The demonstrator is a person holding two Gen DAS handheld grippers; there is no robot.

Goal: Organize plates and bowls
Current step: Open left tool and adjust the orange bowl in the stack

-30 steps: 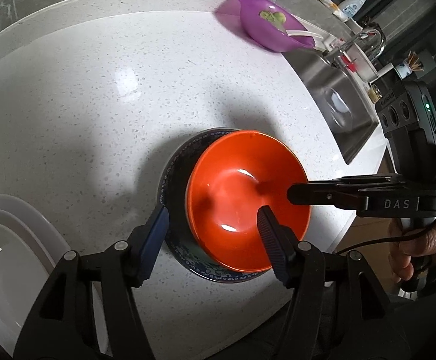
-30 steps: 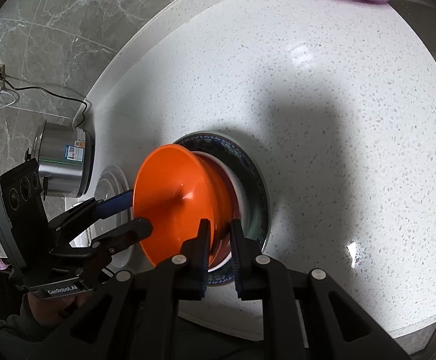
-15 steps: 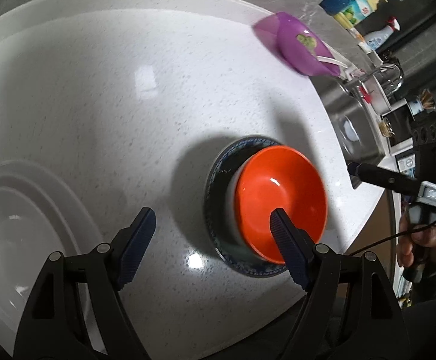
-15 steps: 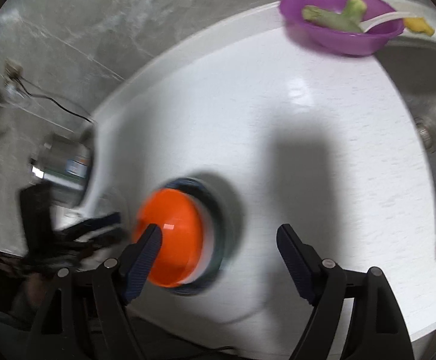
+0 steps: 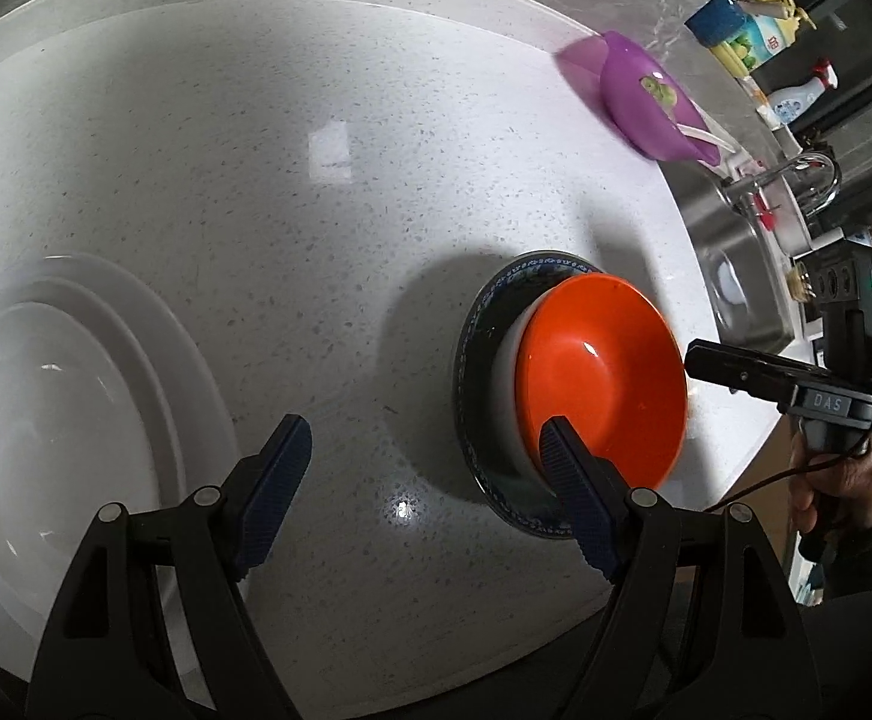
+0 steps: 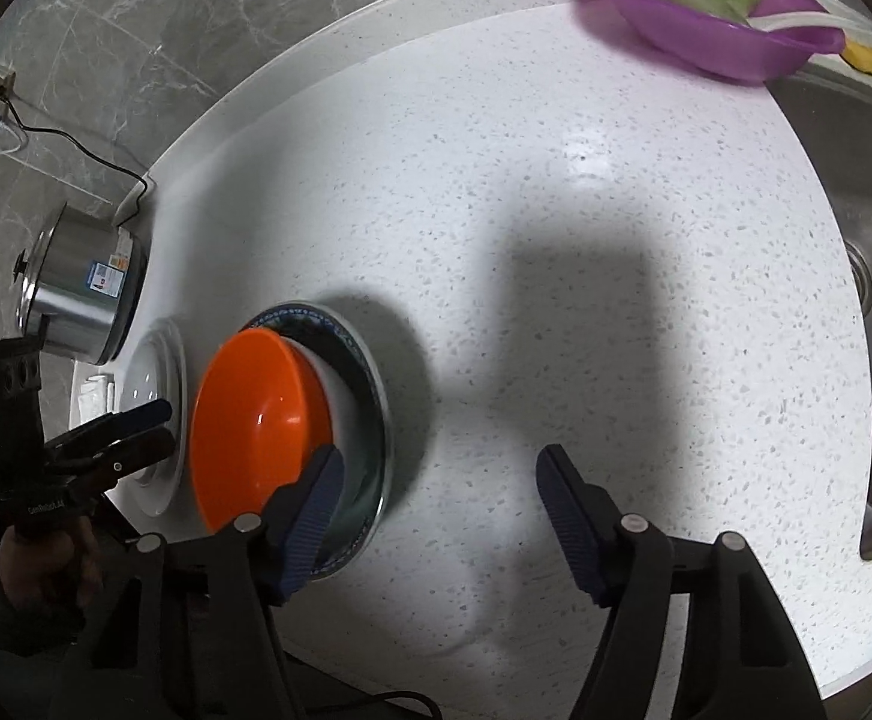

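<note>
Sitting nested in a white bowl (image 5: 508, 396), the glossy orange bowl (image 5: 601, 369); both tongs released.

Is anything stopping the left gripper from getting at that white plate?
Probably not. The left gripper is open and empty, and the white plate lies uncovered on the counter beside it.
</note>
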